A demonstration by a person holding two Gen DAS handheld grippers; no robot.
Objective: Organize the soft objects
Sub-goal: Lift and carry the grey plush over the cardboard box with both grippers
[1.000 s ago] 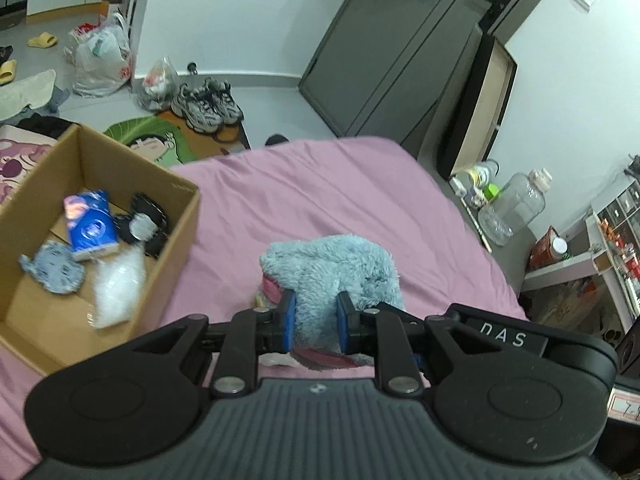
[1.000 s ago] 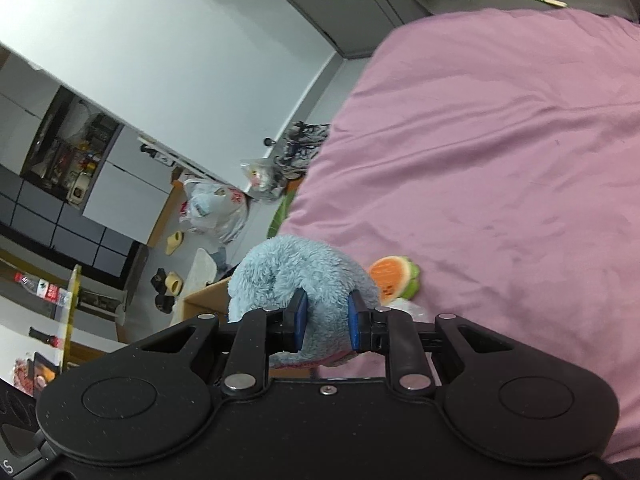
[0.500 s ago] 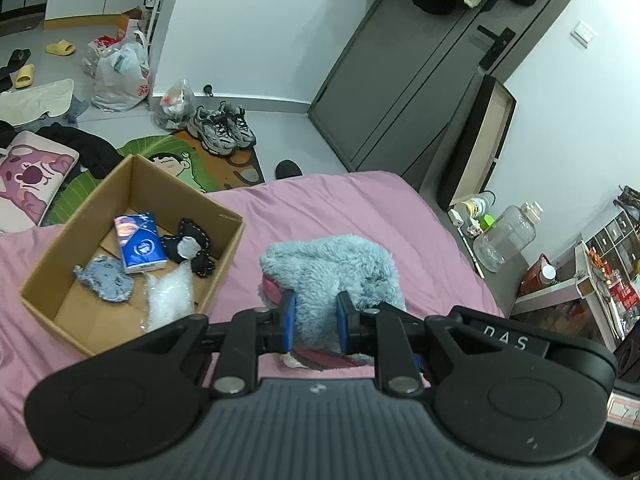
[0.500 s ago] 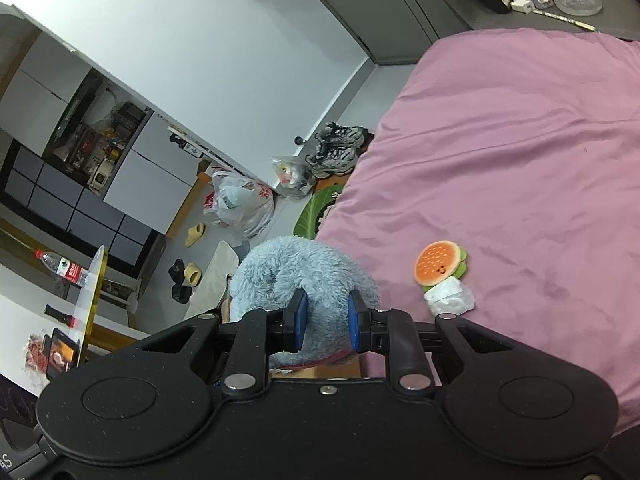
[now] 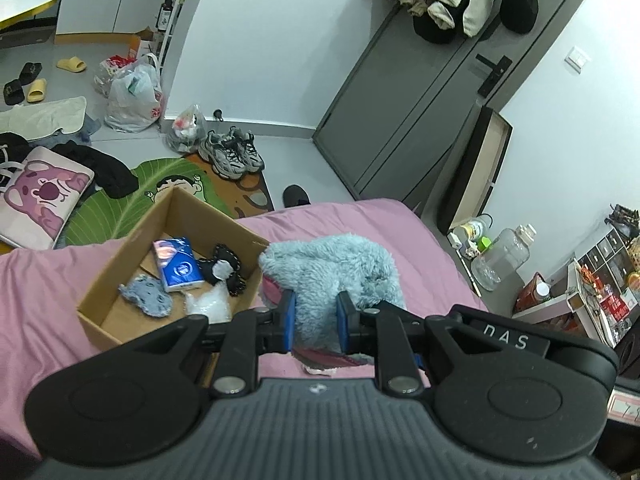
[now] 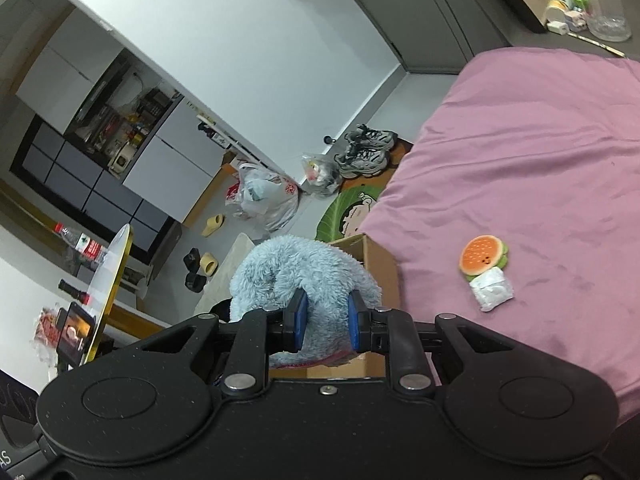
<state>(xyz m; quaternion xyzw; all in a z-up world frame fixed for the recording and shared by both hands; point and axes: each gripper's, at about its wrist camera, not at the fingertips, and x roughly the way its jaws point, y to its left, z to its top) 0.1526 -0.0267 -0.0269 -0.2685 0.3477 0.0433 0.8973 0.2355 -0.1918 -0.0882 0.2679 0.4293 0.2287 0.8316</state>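
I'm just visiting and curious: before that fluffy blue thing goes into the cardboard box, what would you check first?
1. Left tool shut on the blue plush: ok.
2. Right tool shut on the plush too: ok.
3. Plush lifted off the pink bedsheet: ok.
4. Cardboard box open on top: ok.
5. Room left among the tissue pack and other items: cannot tell.
6. Burger toy still on the bed, waiting: ok.
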